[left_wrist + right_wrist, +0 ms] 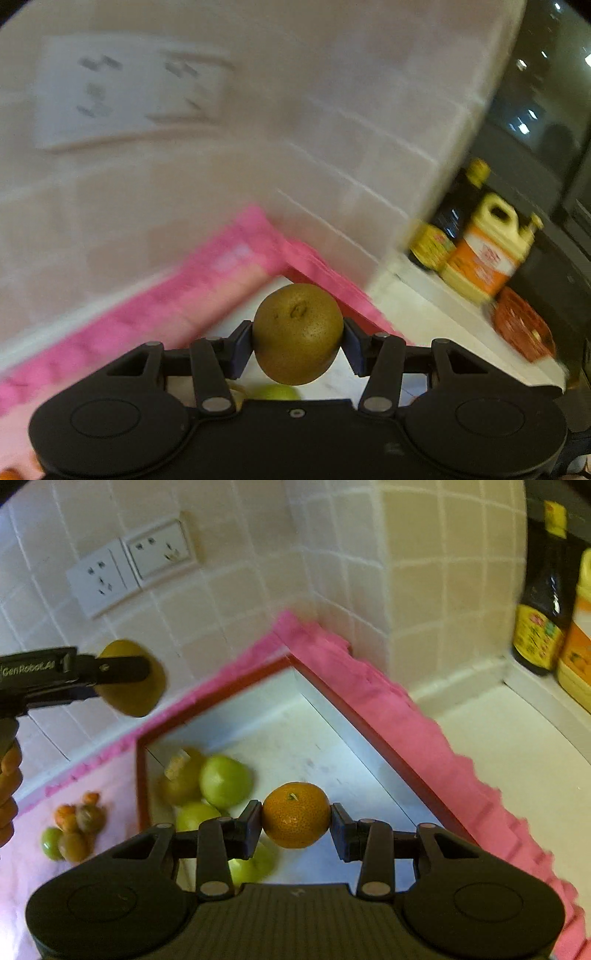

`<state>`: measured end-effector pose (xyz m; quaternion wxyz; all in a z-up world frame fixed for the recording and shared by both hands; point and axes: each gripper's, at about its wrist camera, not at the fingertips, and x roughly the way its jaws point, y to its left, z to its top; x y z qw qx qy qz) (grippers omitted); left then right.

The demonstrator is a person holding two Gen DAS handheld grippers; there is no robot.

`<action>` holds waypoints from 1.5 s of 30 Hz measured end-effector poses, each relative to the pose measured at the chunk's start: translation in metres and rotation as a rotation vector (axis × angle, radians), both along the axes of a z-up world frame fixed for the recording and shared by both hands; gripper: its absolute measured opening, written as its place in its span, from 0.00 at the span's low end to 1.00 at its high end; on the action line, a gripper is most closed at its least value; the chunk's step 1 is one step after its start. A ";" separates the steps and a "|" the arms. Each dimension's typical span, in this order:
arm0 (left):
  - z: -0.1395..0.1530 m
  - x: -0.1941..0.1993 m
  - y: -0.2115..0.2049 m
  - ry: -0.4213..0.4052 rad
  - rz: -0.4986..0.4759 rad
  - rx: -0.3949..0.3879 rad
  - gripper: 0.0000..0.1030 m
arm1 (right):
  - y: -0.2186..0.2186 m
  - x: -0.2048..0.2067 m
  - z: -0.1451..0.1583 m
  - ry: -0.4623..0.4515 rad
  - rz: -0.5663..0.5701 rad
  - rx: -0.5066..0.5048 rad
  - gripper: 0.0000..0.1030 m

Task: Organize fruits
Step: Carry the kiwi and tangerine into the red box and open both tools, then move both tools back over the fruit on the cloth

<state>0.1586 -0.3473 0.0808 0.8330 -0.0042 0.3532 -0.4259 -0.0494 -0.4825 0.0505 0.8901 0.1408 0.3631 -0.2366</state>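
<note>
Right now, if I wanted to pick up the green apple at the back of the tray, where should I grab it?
Come from straight above and close the fingers across the round middle of the green apple. It sits against the brownish pear in the corner of the pink tray, so place the fingers on its two free sides, away from the pear.

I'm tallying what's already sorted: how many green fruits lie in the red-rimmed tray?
3 clearly visible in the tray: one beside a yellowish fruit, one just below it, one partly behind the right gripper. The gripper could hide more.
</note>
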 end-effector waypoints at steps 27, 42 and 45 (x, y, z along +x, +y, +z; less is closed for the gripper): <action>-0.020 -0.019 -0.043 0.044 -0.076 0.175 0.76 | 0.016 0.010 -0.022 0.154 0.011 0.057 0.70; 0.027 0.014 0.048 -0.035 0.157 0.187 0.76 | 0.022 0.000 0.036 -0.011 0.007 0.074 0.71; 0.038 0.021 0.082 -0.047 0.226 0.184 0.76 | 0.025 0.005 0.047 -0.042 0.018 0.084 0.71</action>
